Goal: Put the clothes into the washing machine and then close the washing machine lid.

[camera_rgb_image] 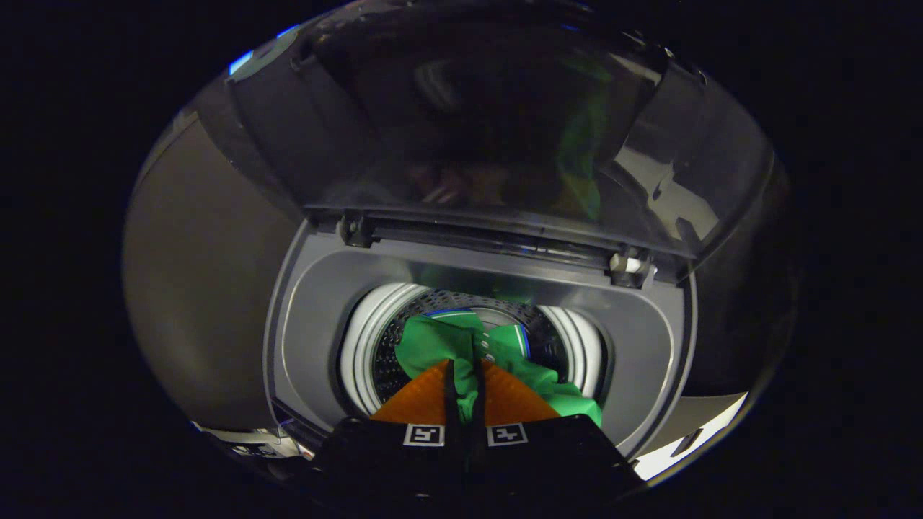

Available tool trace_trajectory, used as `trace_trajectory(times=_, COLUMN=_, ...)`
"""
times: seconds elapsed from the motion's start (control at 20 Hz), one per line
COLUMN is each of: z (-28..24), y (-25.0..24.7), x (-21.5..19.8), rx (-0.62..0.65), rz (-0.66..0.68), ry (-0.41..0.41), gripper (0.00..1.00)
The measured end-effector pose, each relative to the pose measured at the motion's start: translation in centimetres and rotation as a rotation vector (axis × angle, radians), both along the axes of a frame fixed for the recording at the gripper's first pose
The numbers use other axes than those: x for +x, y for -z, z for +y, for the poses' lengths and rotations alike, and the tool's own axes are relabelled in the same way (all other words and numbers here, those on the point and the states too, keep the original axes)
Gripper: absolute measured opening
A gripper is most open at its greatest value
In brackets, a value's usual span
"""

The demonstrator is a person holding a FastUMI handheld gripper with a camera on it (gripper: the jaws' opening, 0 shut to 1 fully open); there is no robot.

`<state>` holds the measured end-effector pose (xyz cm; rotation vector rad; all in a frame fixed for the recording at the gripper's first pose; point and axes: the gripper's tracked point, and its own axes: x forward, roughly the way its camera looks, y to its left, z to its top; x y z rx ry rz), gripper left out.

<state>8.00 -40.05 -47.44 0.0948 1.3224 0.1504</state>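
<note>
A green garment hangs from my gripper, pinched between both fingers, which are shut on it. It dangles over the round drum opening of a top-loading washing machine. Part of the cloth trails to the right over the drum's white rim. The machine's dark glass lid stands raised beyond the drum, hinged along its back edge, and reflects a green shape.
The machine's grey top surround rings the drum. A hinge bracket sits at the lid's right end and another at the left. A dark wall panel stands to the left of the machine.
</note>
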Motion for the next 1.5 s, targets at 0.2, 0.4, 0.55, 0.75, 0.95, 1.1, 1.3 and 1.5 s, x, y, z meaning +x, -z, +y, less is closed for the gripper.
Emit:
trace_trajectory(times=0.2, z=-0.2, y=0.9, x=-1.2, rx=-0.048, rz=-0.004, ry=-0.017, gripper=0.07)
trace_trajectory(times=0.4, z=-0.1, y=0.9, x=-1.1, rx=-0.045, rz=-0.011, ry=-0.01, gripper=0.19)
trace_trajectory(times=0.55, z=-0.4, y=0.8, x=-0.4, rx=-0.039, rz=-0.016, ry=0.064, gripper=0.68)
trace_trajectory(times=0.75, z=-1.7, y=0.0, x=-0.8, rx=-0.069, rz=0.005, ry=0.092, gripper=1.0)
trace_trajectory(times=0.95, z=-2.2, y=-1.6, x=-1.9, rx=-0.027, rz=0.027, ry=0.111, gripper=1.0)
trace_trajectory(times=1.1, z=-4.8, y=-5.0, x=-0.3, rx=-0.068, rz=-0.067, ry=0.128, gripper=0.99)
trace_trajectory(times=1.3, z=-5.9, y=-14.4, x=5.7, rx=-0.089, rz=-0.356, ry=0.122, gripper=0.98)
trace_trajectory(times=1.5, z=-4.9, y=-24.3, x=13.4, rx=-0.026, rz=-0.589, ry=0.189, gripper=0.99)
